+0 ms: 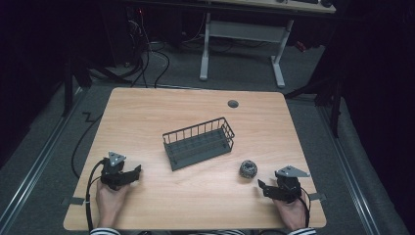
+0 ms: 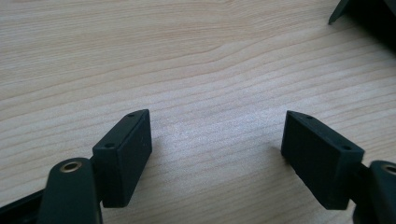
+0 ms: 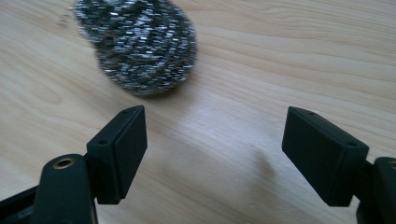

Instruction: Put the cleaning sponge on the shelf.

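High view: the round silver steel-wool scouring ball is seen resting free on the light wooden surface, just beside the right gripper, whose jaws stand wide and empty, aligned toward it, presumably for pickup. The left gripper is likewise spread, holding nothing.

This looks like a lab or recording room rather than a home. A plain wooden table with a cable grommet stands on grey carpet. Beyond the table, loose black cables trail over the carpet, and a white-legged desk frame stands further back. Dark stands flank the table on both sides, and the surroundings are unlit and black.
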Tool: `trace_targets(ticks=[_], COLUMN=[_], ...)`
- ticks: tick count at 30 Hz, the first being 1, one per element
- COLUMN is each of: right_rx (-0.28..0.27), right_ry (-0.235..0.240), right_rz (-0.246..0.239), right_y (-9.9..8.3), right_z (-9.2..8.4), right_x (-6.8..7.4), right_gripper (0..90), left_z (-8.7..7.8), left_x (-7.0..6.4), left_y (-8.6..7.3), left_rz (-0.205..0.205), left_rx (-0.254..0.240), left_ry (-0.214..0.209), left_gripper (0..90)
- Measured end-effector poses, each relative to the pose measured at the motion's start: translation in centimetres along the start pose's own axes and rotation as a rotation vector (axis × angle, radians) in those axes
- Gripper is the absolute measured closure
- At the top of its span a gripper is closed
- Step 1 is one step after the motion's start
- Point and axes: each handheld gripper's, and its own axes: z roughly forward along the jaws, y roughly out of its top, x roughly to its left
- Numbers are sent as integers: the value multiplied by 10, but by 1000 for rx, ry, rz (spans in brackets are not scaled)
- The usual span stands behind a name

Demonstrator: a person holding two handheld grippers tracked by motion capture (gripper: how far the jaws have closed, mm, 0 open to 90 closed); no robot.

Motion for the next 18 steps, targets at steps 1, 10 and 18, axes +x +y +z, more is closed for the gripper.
trace_targets(ticks=[1,10,18], right_rx=[0,-4,-10], right_ry=[0,45,65], right_rz=[0,-65,-86], right_y=[0,10,22], right_z=[0,0,5], right_x=[0,25,33], right_gripper=[225,210,204], left_z=[0,0,0], left_x=[0,0,0], left_y=[0,0,0], left_rz=[0,0,0], left_rx=[0,0,0], left_ry=[0,0,-1], left_gripper=[248,247,247])
